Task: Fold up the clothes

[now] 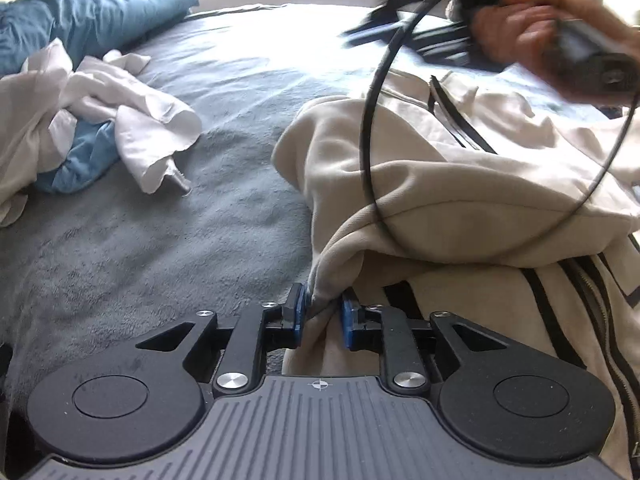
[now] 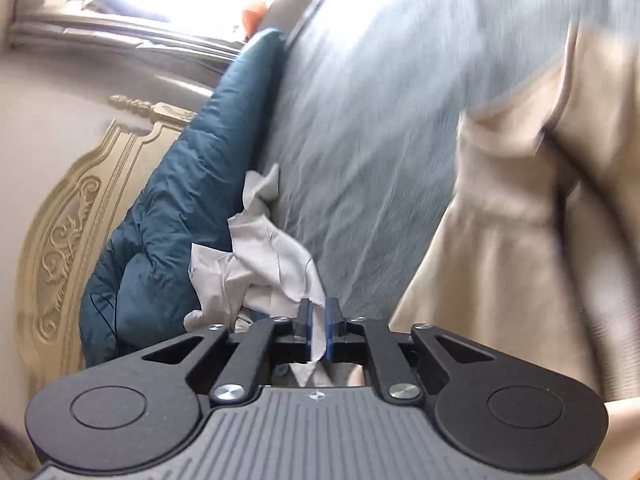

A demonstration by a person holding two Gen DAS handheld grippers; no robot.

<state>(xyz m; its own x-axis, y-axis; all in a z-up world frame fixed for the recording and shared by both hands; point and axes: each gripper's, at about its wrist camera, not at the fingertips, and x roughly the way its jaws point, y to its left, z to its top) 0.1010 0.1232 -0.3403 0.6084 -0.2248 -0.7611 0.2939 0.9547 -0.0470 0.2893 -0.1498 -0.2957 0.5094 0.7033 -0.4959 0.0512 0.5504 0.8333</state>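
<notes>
Cream jacket (image 1: 460, 184) heaped right on bed (image 1: 180, 248), near edge pinched in left gripper (image 1: 322, 316), likely to anchor fold. Right gripper (image 2: 318, 328) clamped on pale cloth (image 2: 316, 344), probably lifting it for folding.

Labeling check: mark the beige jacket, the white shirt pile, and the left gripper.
beige jacket (image 1: 460, 184), left wrist view, folded body panel.
white shirt pile (image 1: 132, 120), left wrist view, crumpled top layer.
left gripper (image 1: 322, 320), left wrist view, between fingertips.
</notes>
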